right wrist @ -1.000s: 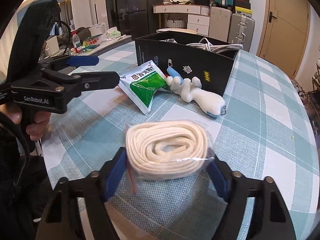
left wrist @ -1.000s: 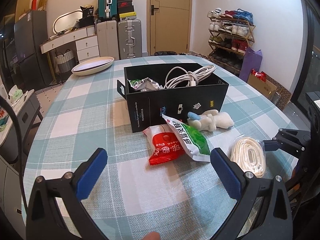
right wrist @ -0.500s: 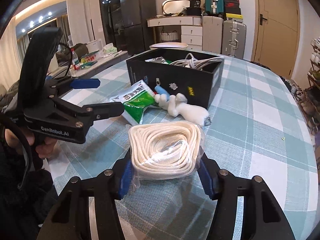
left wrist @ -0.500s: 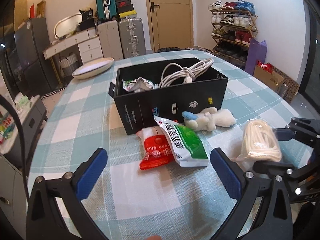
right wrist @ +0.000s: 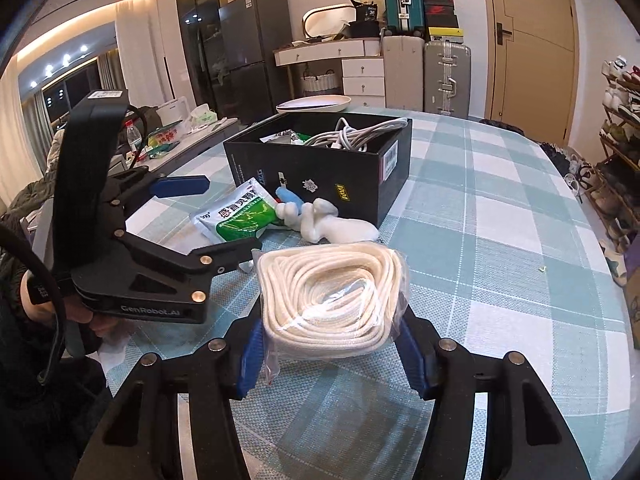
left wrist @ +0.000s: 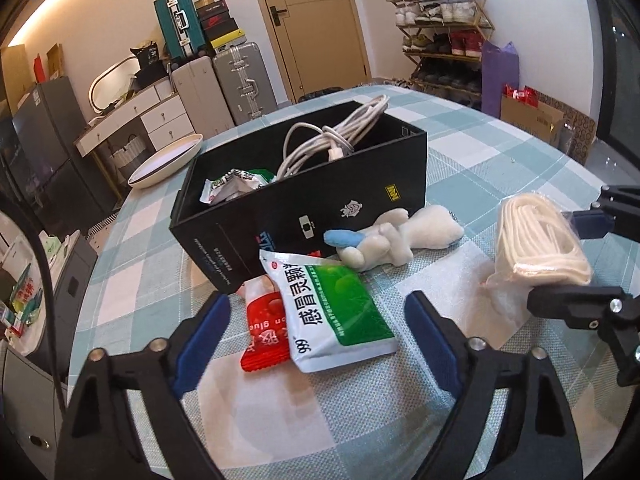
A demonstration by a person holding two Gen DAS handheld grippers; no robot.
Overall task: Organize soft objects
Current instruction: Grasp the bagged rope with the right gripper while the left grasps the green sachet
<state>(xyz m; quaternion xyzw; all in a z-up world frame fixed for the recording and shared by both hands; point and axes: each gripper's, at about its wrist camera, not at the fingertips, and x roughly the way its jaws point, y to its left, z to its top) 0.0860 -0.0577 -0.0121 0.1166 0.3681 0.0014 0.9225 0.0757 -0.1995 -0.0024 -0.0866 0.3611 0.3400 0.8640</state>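
My right gripper [right wrist: 330, 344] is shut on a bagged coil of white rope [right wrist: 330, 290] and holds it above the table; the rope also shows in the left wrist view [left wrist: 540, 246]. My left gripper [left wrist: 316, 340] is open and empty, low over a green sachet [left wrist: 334, 310] and a red sachet [left wrist: 264, 334]. A white plush toy [left wrist: 394, 236] lies against the black box [left wrist: 360, 196]. The box holds a white cable [left wrist: 332, 136] and a crumpled sachet [left wrist: 232, 184].
A white oval dish [left wrist: 166, 160] sits on the checked tablecloth [left wrist: 480, 152] behind the box. The table's right edge is near the rope. Suitcases, drawers and a shoe rack stand beyond the table.
My right gripper closed on the rope bag and lifted it off the table. My left gripper moved forward and lower toward the sachets.
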